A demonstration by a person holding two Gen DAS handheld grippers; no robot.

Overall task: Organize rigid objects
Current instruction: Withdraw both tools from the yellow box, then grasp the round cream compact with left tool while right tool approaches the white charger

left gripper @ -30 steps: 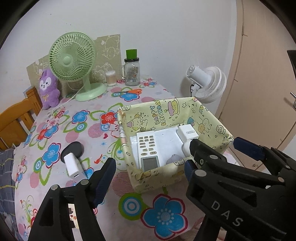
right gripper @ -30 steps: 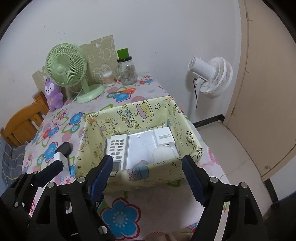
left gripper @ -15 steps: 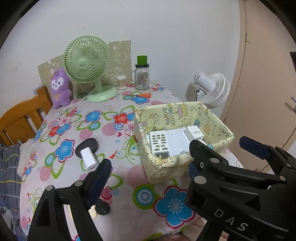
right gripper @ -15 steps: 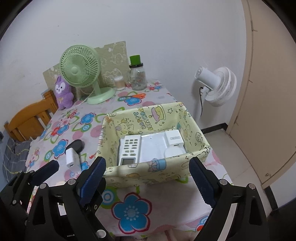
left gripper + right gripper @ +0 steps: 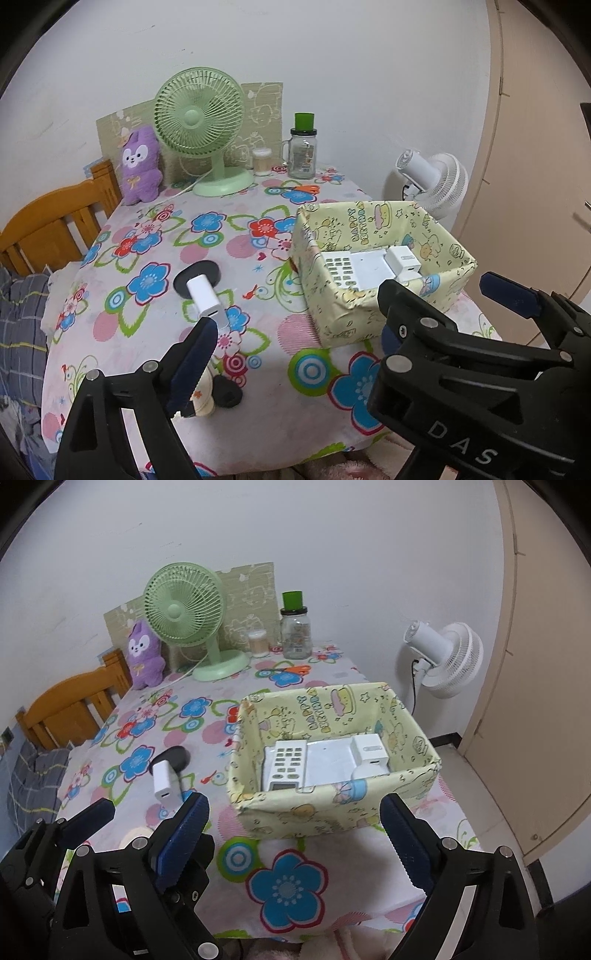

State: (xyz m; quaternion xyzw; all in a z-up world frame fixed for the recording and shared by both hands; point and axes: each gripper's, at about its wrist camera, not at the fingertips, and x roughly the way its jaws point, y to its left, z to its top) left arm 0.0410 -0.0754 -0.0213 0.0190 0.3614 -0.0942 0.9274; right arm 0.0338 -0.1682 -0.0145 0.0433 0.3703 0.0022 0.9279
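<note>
A yellow cartoon-print box (image 5: 347, 317) (image 5: 332, 812) stands at the table's near right. Inside it lie a white remote (image 5: 286, 766), a white charger block (image 5: 369, 751) and a flat white item. Another white charger (image 5: 205, 297) (image 5: 164, 781) lies outside, partly on a black disc (image 5: 197, 275). My left gripper (image 5: 295, 328) hangs over the table in front of these; its jaws are opening with nothing between them, and its right finger is mostly hidden behind the right gripper's body. My right gripper (image 5: 291, 801) stands open and bare before the box's front wall.
A green desk fan (image 5: 201, 122), a purple plush (image 5: 140, 162), a jar with a green lid (image 5: 303, 151) and orange scissors (image 5: 301, 189) sit at the back. A small black item (image 5: 227, 395) lies near the front edge. A wooden chair (image 5: 48, 229) stands left, a white fan (image 5: 439, 181) right.
Both grippers have drawn back from the box, so more of the table shows. Both pairs of jaws stand wider apart than before.
</note>
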